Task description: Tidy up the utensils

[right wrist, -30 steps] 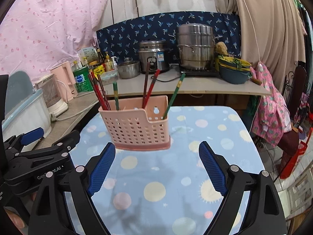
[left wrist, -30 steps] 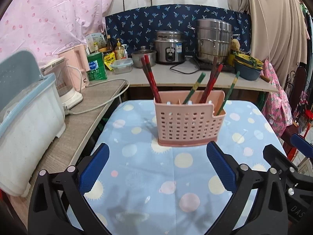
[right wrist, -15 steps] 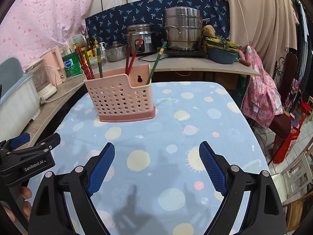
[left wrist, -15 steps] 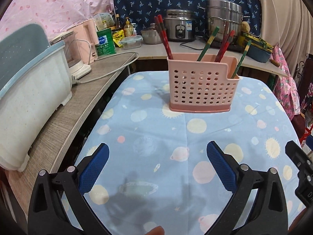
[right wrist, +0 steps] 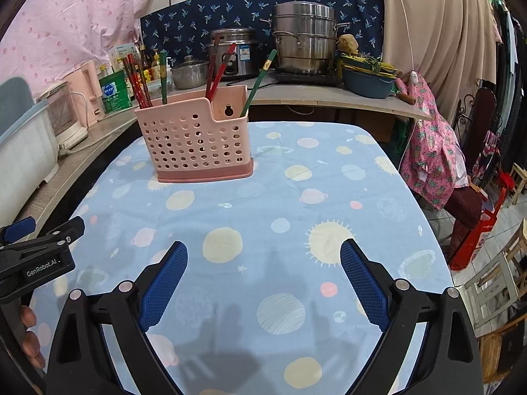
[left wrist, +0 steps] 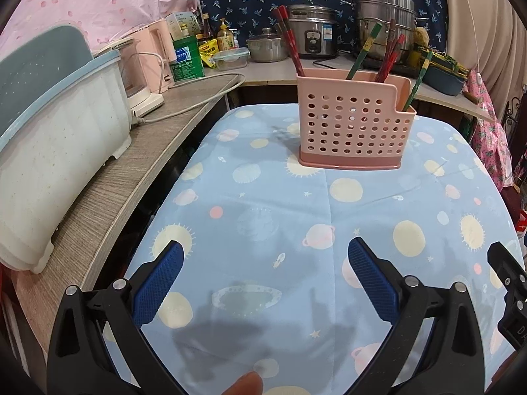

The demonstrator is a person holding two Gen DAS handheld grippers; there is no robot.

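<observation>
Both grippers are spread wide with nothing between their blue pads, and both have drawn back from the pink utensil holder (left wrist: 354,121) compared with a second ago, when it stood close in front of the fingers. The left gripper (left wrist: 262,273) now hangs over the near part of the table, with much more of the blue planet-print tablecloth (left wrist: 329,217) showing between it and the holder. The right gripper (right wrist: 263,279) has retreated likewise, and the holder, once almost at its fingertips, now sits well apart at the far left of its view. The holder itself has not shifted: it stands upright on the far part of the cloth, near the edge toward the kitchen counter (left wrist: 138,171). Red chopsticks (left wrist: 290,42) lean out of its left end, a green one (left wrist: 364,49) and a dark red pair (left wrist: 390,56) rise from the middle, and another green chopstick (left wrist: 416,82) stands in the lower right compartment. In the right wrist view the left gripper's black body shows at the left edge, lower in the frame than before.
</observation>
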